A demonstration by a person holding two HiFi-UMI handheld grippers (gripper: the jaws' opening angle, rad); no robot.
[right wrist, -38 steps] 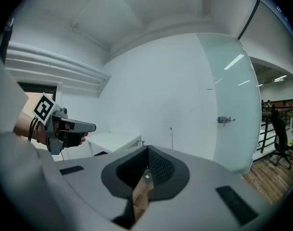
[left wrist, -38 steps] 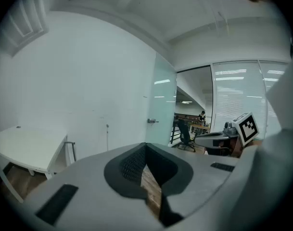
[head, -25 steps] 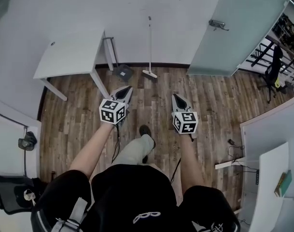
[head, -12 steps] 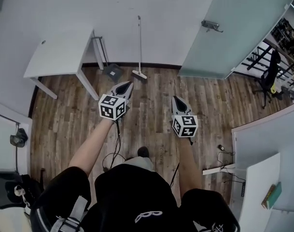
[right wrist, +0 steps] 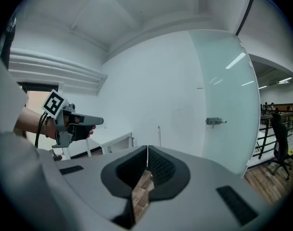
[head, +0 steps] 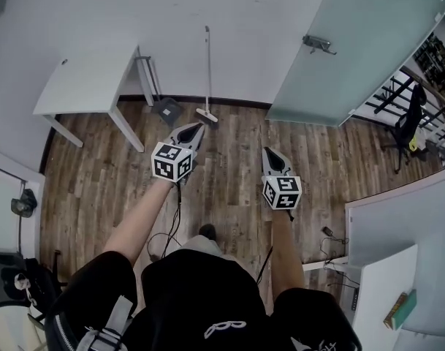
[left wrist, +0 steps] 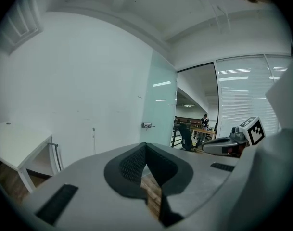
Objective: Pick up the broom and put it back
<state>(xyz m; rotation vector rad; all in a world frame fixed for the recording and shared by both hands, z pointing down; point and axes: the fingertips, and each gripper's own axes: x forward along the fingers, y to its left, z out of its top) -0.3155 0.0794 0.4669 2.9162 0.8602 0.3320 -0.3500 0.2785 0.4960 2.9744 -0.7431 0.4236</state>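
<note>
Broom: the long broom with a thin pale stick and a flat pale head [head: 206, 115] stands upright against the white wall [head: 266, 20]. Its head rests on the brown wooden floor [head: 229, 189]. No tool is touching it.
Broom's place: it is between the white worktop on thin legs [head: 90, 86] and the big frosted glass door [head: 346, 57].
Broom in the tool views: the left gripper view shows its stick [left wrist: 93, 139] by the wall, left of the door. The right gripper view shows the stick [right wrist: 159, 135] there too.
Dustpan: a dark grey dustpan [head: 167, 110] sits on the floor just left of the broom head, next to a worktop leg. It is not touching the broom.
Left tool: the left tool [head: 199, 126] is held out over the floor and points toward the broom. Its own view [left wrist: 145, 146] shows the jaws clenched tight together with nothing between them.
Right tool: the right tool [head: 267, 151] is held out beside the left one, a little apart from it. Its own view [right wrist: 147, 150] shows the jaws clenched tight too, with nothing in them.
Person: a person in a black top holds both tools with bare arms. One dark shoe [head: 207, 231] shows on the floor below.
Door: it has a metal handle [head: 318, 44].
</note>
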